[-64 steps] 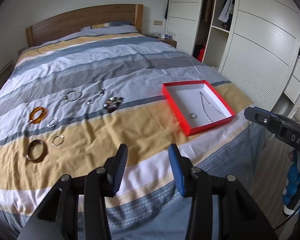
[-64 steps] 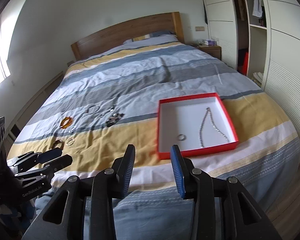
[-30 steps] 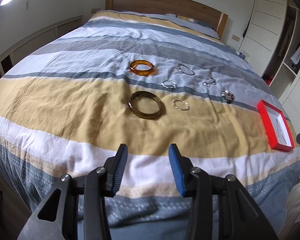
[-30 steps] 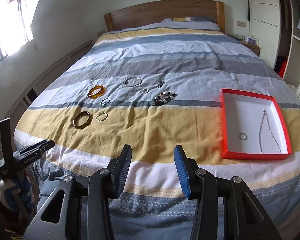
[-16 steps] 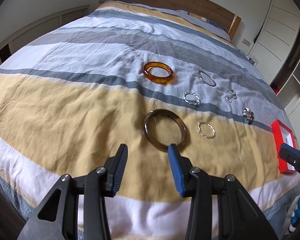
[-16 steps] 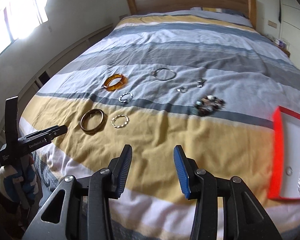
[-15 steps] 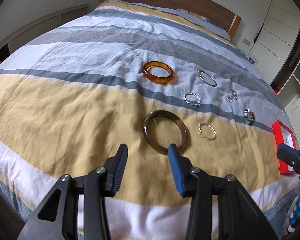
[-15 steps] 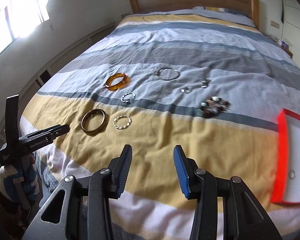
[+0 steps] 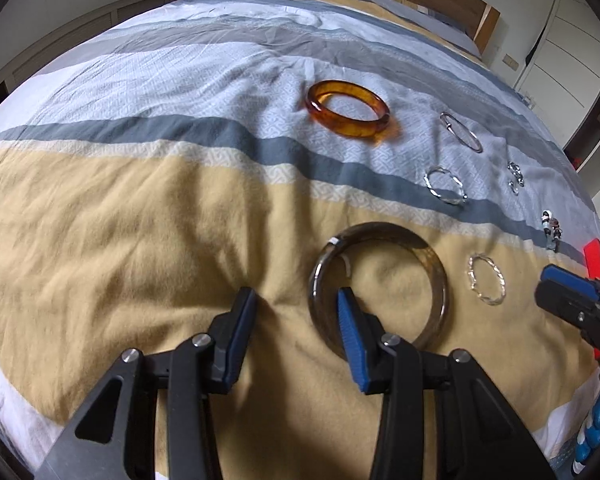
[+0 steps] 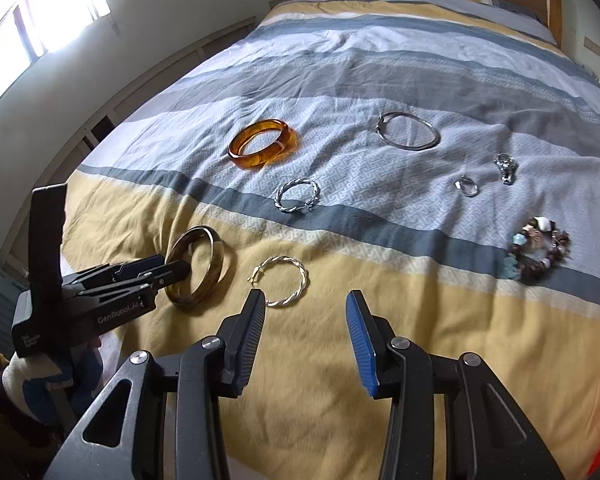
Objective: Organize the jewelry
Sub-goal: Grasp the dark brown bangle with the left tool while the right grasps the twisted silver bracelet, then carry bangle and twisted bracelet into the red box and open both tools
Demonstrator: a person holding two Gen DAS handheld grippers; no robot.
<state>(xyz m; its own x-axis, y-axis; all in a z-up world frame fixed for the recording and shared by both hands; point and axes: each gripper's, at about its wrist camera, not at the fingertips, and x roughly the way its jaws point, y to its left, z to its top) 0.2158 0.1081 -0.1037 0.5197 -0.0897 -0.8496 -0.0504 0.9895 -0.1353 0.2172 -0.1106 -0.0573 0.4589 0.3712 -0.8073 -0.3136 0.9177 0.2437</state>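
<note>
Left gripper (image 9: 296, 312) has closed in on dark bangle (image 9: 436, 276), jaws open, right finger inside its 7 o'clock rim. Pinch rim squarely. Right gripper (image 10: 306, 314) hovers open.

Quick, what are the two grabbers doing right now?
Left gripper: open, one finger inside the dark bangle, one outside, not clamped.
Right gripper: open, holding nothing, above the bedspread.
</note>
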